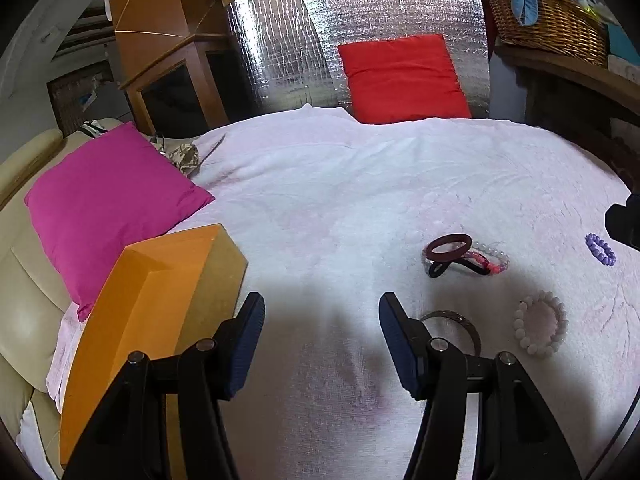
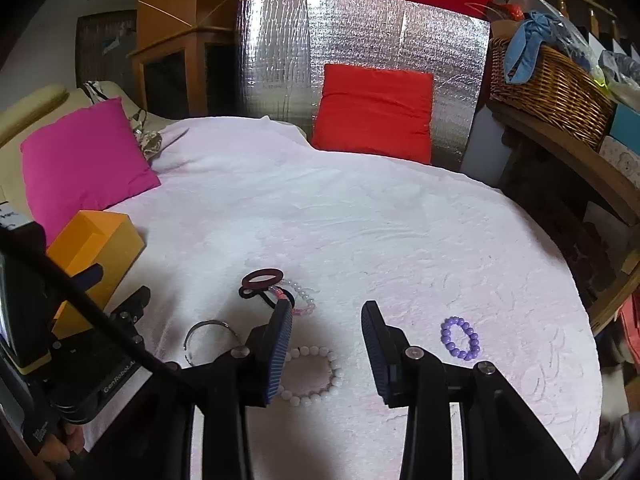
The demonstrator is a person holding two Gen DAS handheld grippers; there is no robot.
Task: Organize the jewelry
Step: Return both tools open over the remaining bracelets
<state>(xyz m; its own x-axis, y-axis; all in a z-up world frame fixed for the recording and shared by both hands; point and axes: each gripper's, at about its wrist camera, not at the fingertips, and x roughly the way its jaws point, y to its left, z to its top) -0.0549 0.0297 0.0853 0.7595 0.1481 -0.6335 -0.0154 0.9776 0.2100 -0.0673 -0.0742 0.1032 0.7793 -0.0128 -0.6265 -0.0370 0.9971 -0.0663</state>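
Pale fleece blanket [image 2: 400, 220] underfoot of everything, soft and giving, so worth pressing the pads a little into the pile before closing. Right claw [image 2: 326, 344] spread, pinching nothing, hanging just above the blanket. White bead bracelet [image 2: 316, 376] just below and inboard of its left finger, partly hidden by it; purple bead bracelet [image 2: 460, 338] just outboard of its right finger; thin metal bangle [image 2: 208, 340] further off to the left; tangle of dark hair ties and pink beads [image 2: 276, 292] just ahead. Left claw [image 1: 322, 344] likewise spread and empty, orange box [image 1: 152, 300] close on its left side, bangle peeking from behind its right finger.

Probably a pick of one bracelet, then a carry to the box. Best to straddle one side of the bead ring, not the whole loop, and lift straight. Best to avoid the tangle first: likely to drag its neighbours along.
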